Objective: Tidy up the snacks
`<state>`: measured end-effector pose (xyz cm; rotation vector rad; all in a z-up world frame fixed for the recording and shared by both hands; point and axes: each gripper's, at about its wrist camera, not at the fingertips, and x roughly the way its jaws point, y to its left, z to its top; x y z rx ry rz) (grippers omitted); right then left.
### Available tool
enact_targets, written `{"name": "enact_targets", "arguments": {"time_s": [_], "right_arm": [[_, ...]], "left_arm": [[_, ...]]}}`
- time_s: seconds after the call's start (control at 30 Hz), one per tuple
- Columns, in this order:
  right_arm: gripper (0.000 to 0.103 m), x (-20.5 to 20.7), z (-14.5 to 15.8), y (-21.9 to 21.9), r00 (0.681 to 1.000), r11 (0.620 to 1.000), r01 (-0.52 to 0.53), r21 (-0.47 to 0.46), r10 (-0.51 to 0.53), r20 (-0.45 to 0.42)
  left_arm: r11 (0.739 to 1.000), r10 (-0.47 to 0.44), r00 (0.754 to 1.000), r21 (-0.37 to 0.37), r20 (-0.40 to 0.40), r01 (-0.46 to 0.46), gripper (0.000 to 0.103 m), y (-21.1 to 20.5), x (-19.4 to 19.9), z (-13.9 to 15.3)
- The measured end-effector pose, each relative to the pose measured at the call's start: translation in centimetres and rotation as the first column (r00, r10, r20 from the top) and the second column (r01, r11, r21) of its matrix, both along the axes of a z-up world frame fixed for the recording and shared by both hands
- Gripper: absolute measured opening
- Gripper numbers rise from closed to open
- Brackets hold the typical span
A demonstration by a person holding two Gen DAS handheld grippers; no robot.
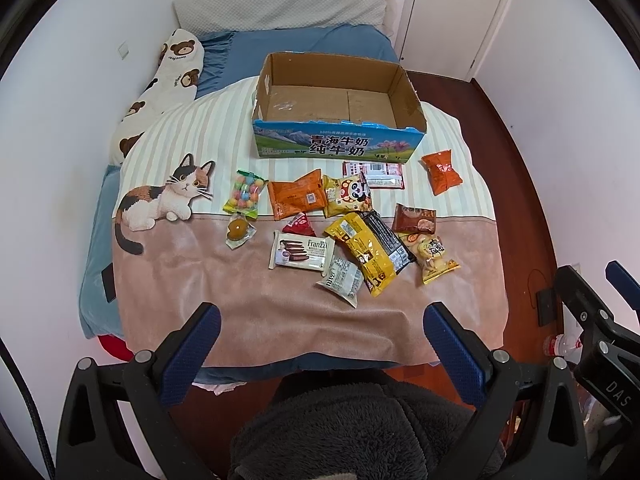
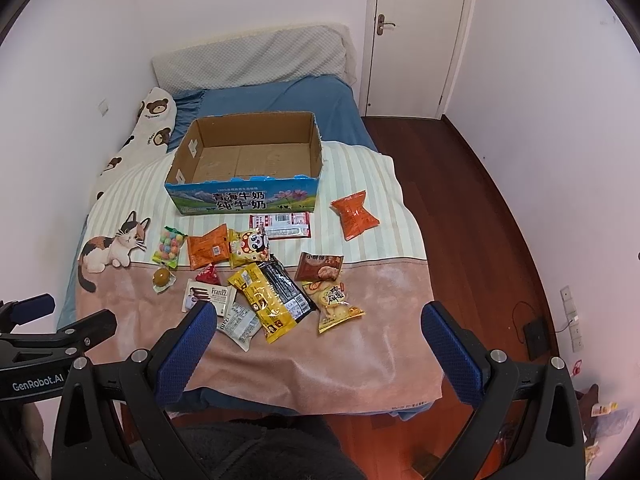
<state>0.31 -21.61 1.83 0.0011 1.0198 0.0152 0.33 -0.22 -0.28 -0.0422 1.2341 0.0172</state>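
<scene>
Lying scattered, bright crinkled snack packets [image 1: 352, 232] front the empty milk carton [image 1: 336, 108].

- My right gripper [image 2: 318, 336] hangs at six o'clock, jaws spread wide, gripping nothing.
- The cardboard box [image 2: 246, 178] sits on the blanket [image 2: 360, 352] toward eleven o'clock (nothing inside it).
- Snack packets [image 2: 268, 288] lie scattered centrally; an orange packet [image 2: 355, 214] rests apart at one o'clock.
</scene>
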Motion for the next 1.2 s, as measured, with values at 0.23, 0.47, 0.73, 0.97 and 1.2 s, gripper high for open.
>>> {"name": "enact_targets", "arguments": {"time_s": [0.23,0.47,0.73,0.97,1.2], "right_arm": [[0.103,0.21,0.07,0.10,1.000,1.000,0.011,-0.006,-0.011,0.005],[0.103,0.60,0.01,-0.01,1.000,1.000,0.020,-0.003,-0.020,0.005],[0.103,0.88,0.09,-0.30,1.000,1.000,0.028,-0.004,-0.028,0.013],[0.103,0.85,0.05,-0.43,1.000,1.000,0.028,-0.005,-0.028,0.014],[0.103,0.92,0.05,-0.58,1.000,1.000,0.028,-0.005,-0.028,0.014]], "left_arm": [[1.000,-0.021,1.000,0.004,0.006,0.021,0.103,-0.31,0.12,0.09],[1.000,-0.023,1.000,0.003,0.017,0.023,0.103,-0.12,0.29,0.39],[1.000,-0.019,1.000,0.004,0.020,0.019,0.103,-0.15,0.53,0.48],[1.000,-0.022,1.000,0.003,0.020,0.022,0.103,-0.18,0.59,0.47],[1.000,-0.024,1.000,0.004,0.020,0.024,0.103,-0.32,0.75,0.46]]}}
